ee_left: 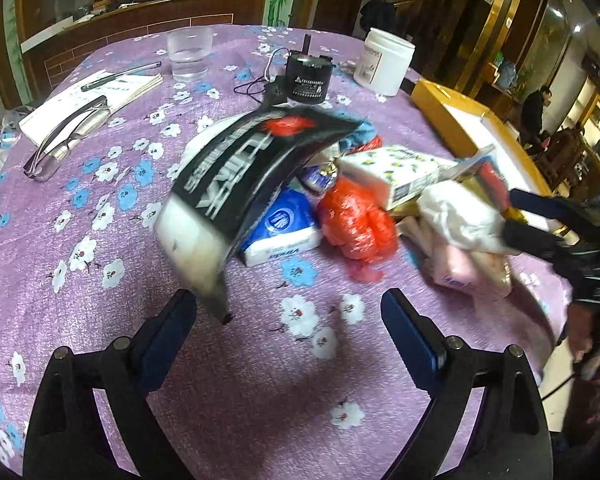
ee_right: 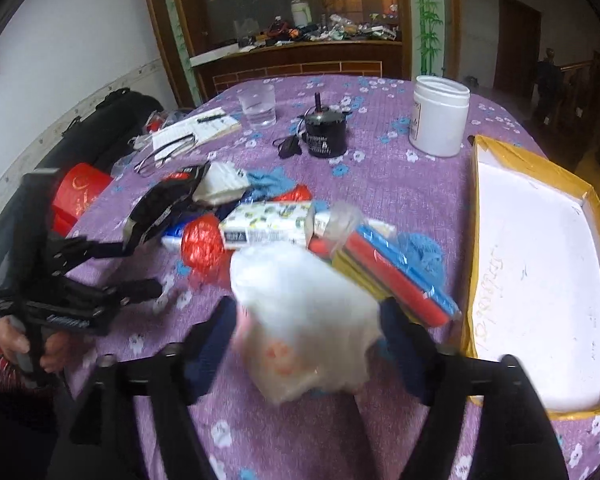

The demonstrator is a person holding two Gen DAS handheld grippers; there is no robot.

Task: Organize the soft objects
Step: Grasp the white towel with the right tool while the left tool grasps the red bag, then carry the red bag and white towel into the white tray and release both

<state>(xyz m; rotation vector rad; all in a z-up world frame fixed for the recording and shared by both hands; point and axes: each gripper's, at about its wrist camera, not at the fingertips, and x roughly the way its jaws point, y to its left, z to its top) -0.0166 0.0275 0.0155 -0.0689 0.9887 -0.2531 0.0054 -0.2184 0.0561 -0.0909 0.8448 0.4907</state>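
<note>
Looks like we're mid-sort here: a heap of soft stuff sits in the middle of the purple flowered surface (ee_left: 100, 320), and the open yellow box (ee_right: 540, 280) with the white inside is waiting on the right, empty as far as I can see. My guess is that's where things go.

The right tongs (ee_right: 308, 332) have a white crinkly plastic bag (ee_right: 304, 320) sitting between the fingers. The frame is blurry right there, so I honestly can't tell if the pads are pressing on it or just loosely around it. The left tongs (ee_left: 288, 320) are spread wide. A black packet (ee_left: 244, 184) with a red blob on it hangs just above one finger, its corner close to the tip, but it doesn't look gripped.

Next move, I'd say: carry the white bag over to the box, which is just beside it on the right, and get a proper pinch on the black packet.

The left view shows the blue-and-white tissue pack (ee_left: 280, 232) tucked under the black packet and a red plastic bag (ee_left: 356, 228). The right view hides most of that but shows the whole box interior, plus the hand (ee_right: 24, 344) holding the left tool.
</note>
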